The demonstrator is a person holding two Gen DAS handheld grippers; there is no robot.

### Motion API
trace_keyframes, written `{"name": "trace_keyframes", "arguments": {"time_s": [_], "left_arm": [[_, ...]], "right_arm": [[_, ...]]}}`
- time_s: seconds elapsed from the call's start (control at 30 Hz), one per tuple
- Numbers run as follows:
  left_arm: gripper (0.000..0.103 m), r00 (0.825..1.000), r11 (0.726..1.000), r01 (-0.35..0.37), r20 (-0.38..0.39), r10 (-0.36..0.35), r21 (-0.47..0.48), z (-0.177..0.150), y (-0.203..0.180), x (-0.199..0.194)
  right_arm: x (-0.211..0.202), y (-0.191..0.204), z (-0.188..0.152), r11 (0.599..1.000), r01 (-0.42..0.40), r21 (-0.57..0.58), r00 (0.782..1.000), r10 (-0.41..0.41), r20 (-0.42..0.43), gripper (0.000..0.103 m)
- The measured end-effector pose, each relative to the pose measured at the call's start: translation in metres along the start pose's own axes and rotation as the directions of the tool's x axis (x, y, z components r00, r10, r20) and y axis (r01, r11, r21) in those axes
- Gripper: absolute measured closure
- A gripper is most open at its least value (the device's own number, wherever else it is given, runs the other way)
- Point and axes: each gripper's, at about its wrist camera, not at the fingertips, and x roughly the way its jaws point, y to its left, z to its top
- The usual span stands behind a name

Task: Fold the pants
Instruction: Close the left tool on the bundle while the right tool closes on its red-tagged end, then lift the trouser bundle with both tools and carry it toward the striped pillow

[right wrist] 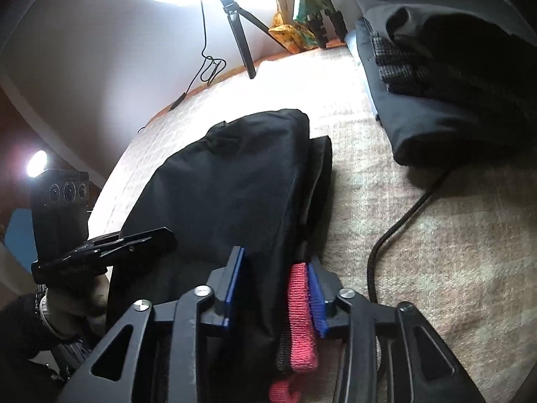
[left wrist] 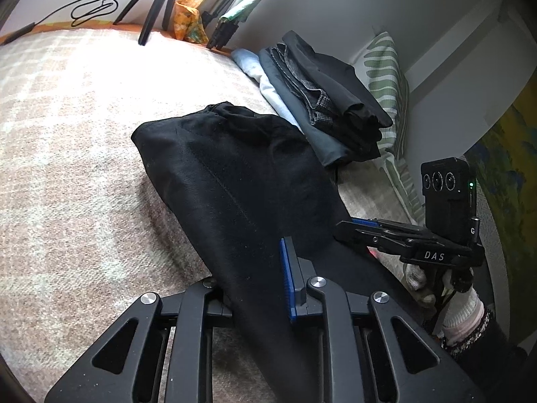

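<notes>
Pants (left wrist: 235, 181), black, lay bunched on the bed (left wrist: 67, 168), beige plaid cover, with one end drawn up toward both grippers. Left gripper (left wrist: 258, 288): cloth ran between its jaws, only one blue pad visible; whether the jaws were clenched on the cloth could not be told. Right gripper (right wrist: 275, 295): jaws clamped on the pants' edge, a red woven strap (right wrist: 300, 315) pressed against the right blue pad. Stack of folded dark clothes (left wrist: 329, 100) sat just beyond the pants, beside a green-striped pillow (left wrist: 389, 77). Black cord (right wrist: 392, 235) lay on the bed right of the pants. Tripod (right wrist: 241, 40) stood at the far edge.
</notes>
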Motion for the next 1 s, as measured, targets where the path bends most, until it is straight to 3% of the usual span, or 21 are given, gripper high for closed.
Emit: {"name": "trace_keyframes", "arguments": {"time_s": [0.07,0.17,0.3,0.37,0.43,0.53,0.73,0.87,1.0], "left_arm": [[0.086,1.0,1.0,0.004,-0.002,-0.004,0.0,0.0,0.001,0.0],[0.086,1.0,1.0,0.009,-0.005,-0.009,-0.002,0.001,0.003,0.001],[0.086,1.0,1.0,0.017,-0.011,-0.017,-0.007,0.002,0.004,0.003],[0.086,1.0,1.0,0.019,-0.015,-0.019,-0.008,0.002,0.004,0.004],[0.086,1.0,1.0,0.022,-0.018,-0.022,-0.01,0.002,0.005,0.005],[0.086,0.999,1.0,0.024,-0.025,-0.025,-0.014,0.003,0.006,0.008],[0.086,1.0,1.0,0.017,-0.021,-0.017,-0.006,0.004,0.003,0.009],[0.088,1.0,1.0,0.01,-0.007,-0.01,0.007,0.003,0.0,0.005],[0.091,1.0,1.0,0.01,0.004,-0.01,0.012,0.004,-0.003,0.001]], "right_arm": [[-0.001,-0.009,0.0,1.0,0.007,0.026,1.0,-0.007,-0.008,0.049],[-0.004,-0.03,-0.003,0.991,-0.079,0.107,0.996,0.082,-0.02,0.049],[-0.002,-0.043,-0.005,0.971,-0.203,0.13,0.978,0.208,-0.026,0.049],[0.007,-0.047,-0.007,0.945,-0.288,0.156,0.955,0.296,-0.032,0.058],[0.012,-0.046,-0.007,0.933,-0.327,0.154,0.942,0.334,-0.022,0.059],[0.021,-0.046,-0.005,0.917,-0.363,0.164,0.929,0.37,-0.013,0.071],[0.022,-0.027,0.0,0.949,-0.288,0.131,0.957,0.292,-0.01,0.077],[0.011,-0.005,0.003,0.979,-0.194,0.068,0.981,0.195,-0.004,0.087],[0.003,0.02,0.006,0.997,-0.078,-0.008,0.997,0.078,-0.001,0.088]]}}
